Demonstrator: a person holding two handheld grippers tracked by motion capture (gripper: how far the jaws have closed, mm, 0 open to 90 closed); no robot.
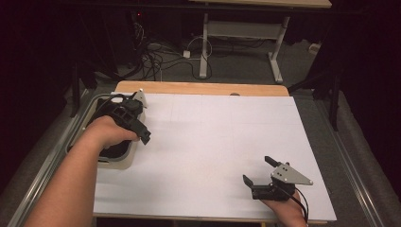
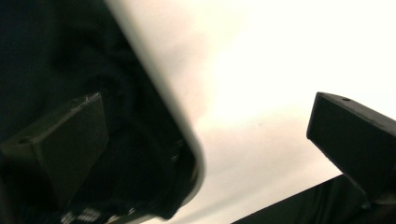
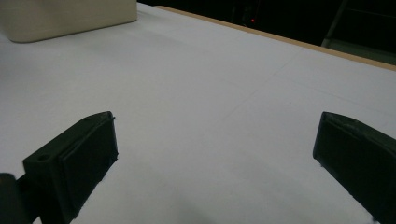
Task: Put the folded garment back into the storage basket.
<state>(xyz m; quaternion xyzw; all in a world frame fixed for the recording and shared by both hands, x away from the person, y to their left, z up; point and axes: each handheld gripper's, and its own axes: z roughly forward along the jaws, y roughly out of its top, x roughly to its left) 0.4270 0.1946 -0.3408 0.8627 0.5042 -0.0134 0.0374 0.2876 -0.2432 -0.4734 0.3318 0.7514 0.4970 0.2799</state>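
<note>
Two grippers are mine on the white table (image 1: 208, 142). At nine o'clock, my left gripper (image 1: 137, 130) hovers over the cream bin (image 1: 118, 161), jaws wide astride its rim; something dark, perhaps cloth, lies inside. At five o'clock my right gripper (image 1: 257, 172) gapes, holding nothing.

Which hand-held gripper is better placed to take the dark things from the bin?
Probably the left hand-held gripper: it hangs open over the pale plastic bin holding dark cloth-like items; the right one is far away.
</note>
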